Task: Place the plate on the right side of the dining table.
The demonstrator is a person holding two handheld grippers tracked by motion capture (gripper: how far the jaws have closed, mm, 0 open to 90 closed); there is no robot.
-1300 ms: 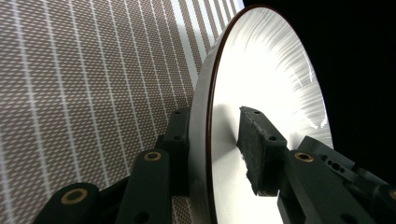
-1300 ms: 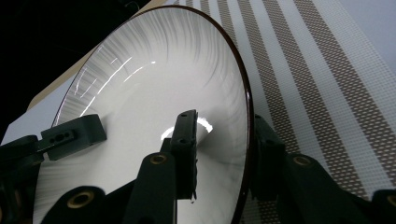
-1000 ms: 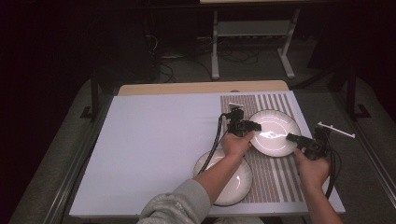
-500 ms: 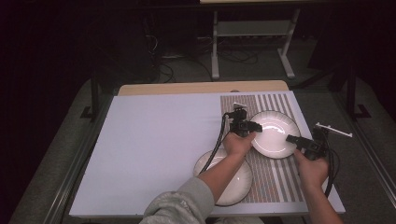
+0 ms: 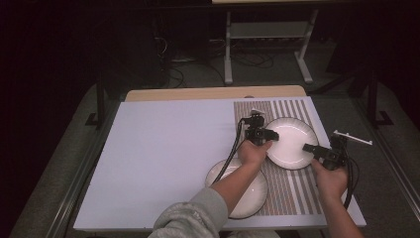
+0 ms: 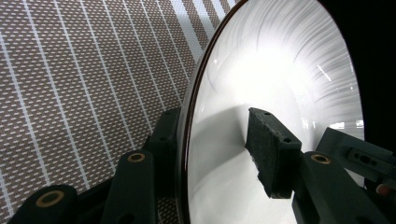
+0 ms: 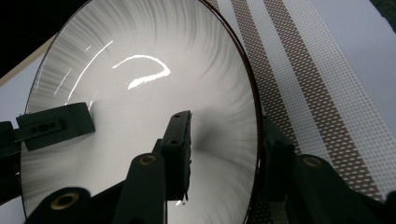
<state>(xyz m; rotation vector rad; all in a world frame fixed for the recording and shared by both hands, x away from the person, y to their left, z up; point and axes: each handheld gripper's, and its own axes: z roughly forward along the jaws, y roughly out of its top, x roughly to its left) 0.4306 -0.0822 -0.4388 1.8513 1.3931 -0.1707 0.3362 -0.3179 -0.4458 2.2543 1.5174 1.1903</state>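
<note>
Both your grippers have just been easing their jaws wider around the far plate, which sits on the striped mat. High view: left gripper and right gripper flank it; release looks nearly done. Left gripper view: rim between parted jaws, contact unclear. Right gripper view: same. Your forearm hides part of the near plate.

table w/ white board on top; striped mat on its right side, two plates on mat.
</note>
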